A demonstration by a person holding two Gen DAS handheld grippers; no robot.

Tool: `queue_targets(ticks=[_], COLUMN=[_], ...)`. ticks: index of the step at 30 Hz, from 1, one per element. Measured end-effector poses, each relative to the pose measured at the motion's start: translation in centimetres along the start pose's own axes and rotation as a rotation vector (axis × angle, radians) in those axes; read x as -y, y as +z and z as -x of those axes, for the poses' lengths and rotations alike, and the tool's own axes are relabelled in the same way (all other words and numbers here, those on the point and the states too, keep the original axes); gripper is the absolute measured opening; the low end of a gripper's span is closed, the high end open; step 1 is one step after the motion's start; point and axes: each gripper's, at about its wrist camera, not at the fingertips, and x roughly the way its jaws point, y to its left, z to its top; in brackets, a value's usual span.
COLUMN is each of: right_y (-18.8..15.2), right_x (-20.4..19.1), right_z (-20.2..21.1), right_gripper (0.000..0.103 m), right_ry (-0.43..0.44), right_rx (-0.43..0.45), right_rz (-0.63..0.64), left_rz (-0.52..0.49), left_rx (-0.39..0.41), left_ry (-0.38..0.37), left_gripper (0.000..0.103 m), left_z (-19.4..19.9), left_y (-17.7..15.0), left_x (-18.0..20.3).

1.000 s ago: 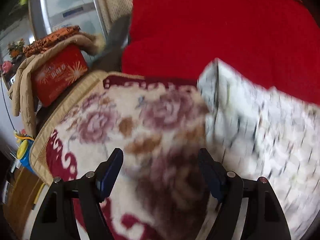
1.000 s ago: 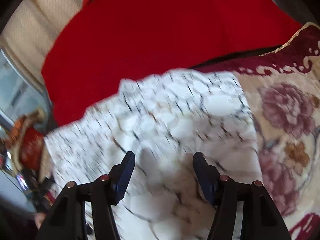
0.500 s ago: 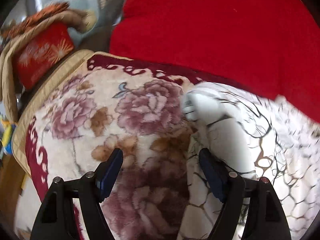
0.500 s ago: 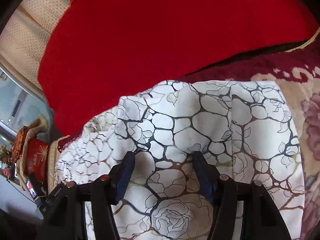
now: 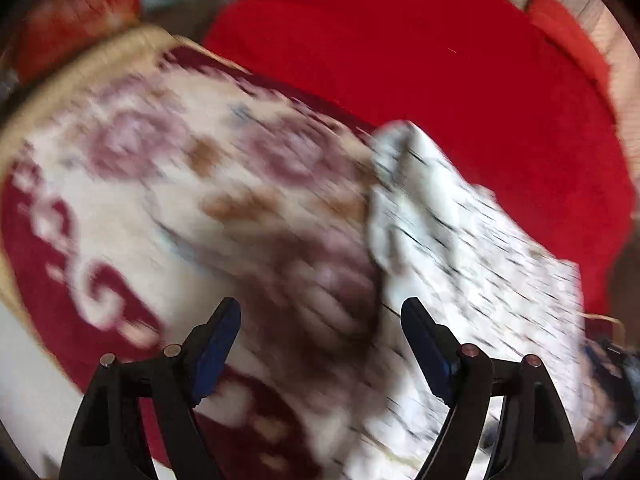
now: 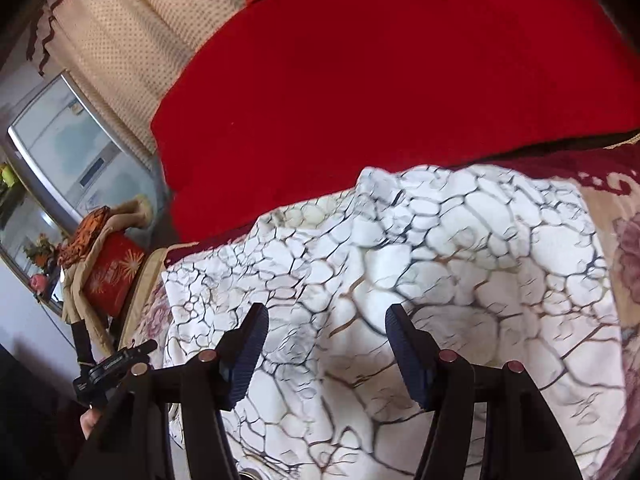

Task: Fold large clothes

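A white garment with a dark cracked-line print [image 6: 420, 280] lies spread on a floral blanket [image 6: 624, 264]. In the left wrist view the garment [image 5: 472, 264] lies to the right, blurred, its rumpled edge next to the blanket's pink flowers [image 5: 208, 208]. My left gripper [image 5: 320, 340] is open and empty above the blanket beside the garment's left edge. My right gripper [image 6: 326, 344] is open and empty just above the middle of the garment. The left gripper also shows at the lower left of the right wrist view [image 6: 112, 368].
A red cover [image 6: 380, 80] lies behind the blanket, with a beige dotted cushion [image 6: 132, 40] beyond it. At the left stand a red box [image 6: 112, 280] under draped beige cloth and a glass-fronted cabinet [image 6: 68, 148].
The left view has swung and gone blurred; the garment's edge now sits further right and lower. The right gripper has pulled back a little, so more of the garment and the room's left side show.
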Motion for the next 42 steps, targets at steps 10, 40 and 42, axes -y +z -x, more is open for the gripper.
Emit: queue_targets(ticks=[10, 40, 42], right_y=[-0.5, -0.6, -0.6], right_x=[0.1, 1.4, 1.3], right_z=[-2.3, -2.8, -2.9], right_gripper=[0.065, 0.065, 0.065], right_ry=[-0.001, 0.015, 0.011], right_rx=[-0.046, -0.053, -0.052], right_rz=[-0.018, -0.03, -0.022], left_rz=[0.092, 0.085, 0.056], left_rx=[-0.123, -0.137, -0.118], left_ry=[-0.255, -0.473, -0.473], left_gripper=[0.082, 0.074, 0.062], left_z=[-3.4, -8.5, -8.2], left_y=[-0.6, -0.2, -0.3], left_x=[0.9, 6.9, 7.7])
